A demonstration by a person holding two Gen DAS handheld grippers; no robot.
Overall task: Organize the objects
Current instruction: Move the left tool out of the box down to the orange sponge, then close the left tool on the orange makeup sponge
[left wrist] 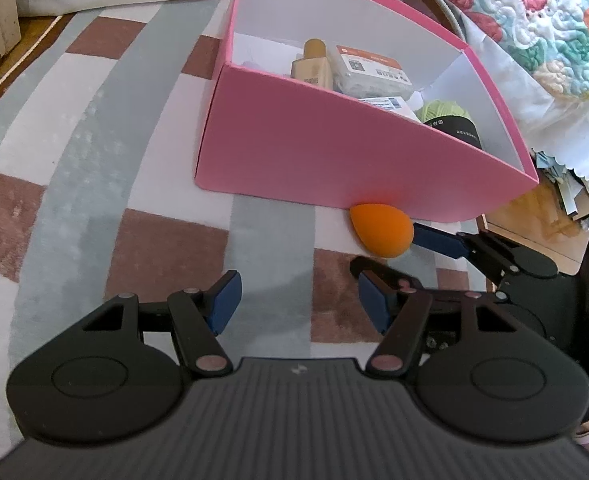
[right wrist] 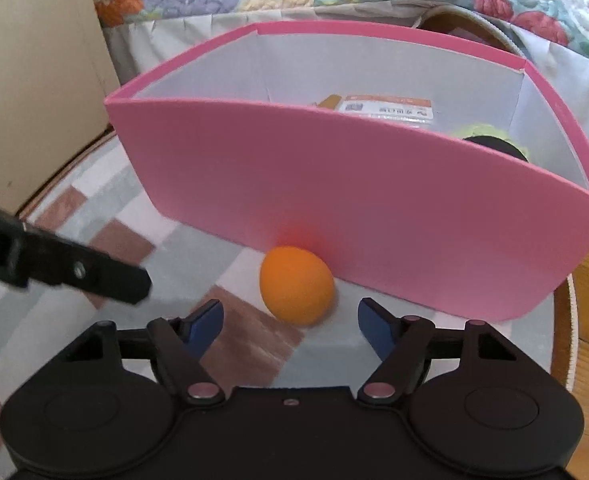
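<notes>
2 hand-held grippers work over a checked rug point(left wrist: 94, 184) of grey, white and brown squares, which seems to cover a low round surface edged with cord; a quilted floral bedspread point(left wrist: 554, 20) hangs just behind it.

Largest on the rug is the pink box point(left wrist: 314, 152), open-topped with white inner walls. It stands near the far edge, probably so that loose things can be dropped straight in. Inside, a tan bottle point(left wrist: 312, 66) stands by the near wall, a white packet with an orange label point(left wrist: 368, 70) lies beside it, and a ball of green yarn with a black band point(left wrist: 448, 114) sits toward the right-hand end. Another labelled white item peeks out between packet and yarn; what it is I cannot tell.

Outside the box lies the orange egg-shaped sponge point(right wrist: 296, 284), on the rug and touching or nearly touching the foot of the box's near wall. It looks like the 1 item still to be put away.

The right hand-held gripper point(right wrist: 290, 316) faces it squarely, jaws spread wide with the sponge just ahead of the gap, not yet between the pads. That line-up suggests a grasp is being prepared; the sponge looks soft and round, so it may roll or squash, and the wall close behind leaves little room.

The left hand-held gripper point(left wrist: 298, 308) hovers to the side, jaws likewise spread and holding nothing, apparently kept clear of the approach.
</notes>
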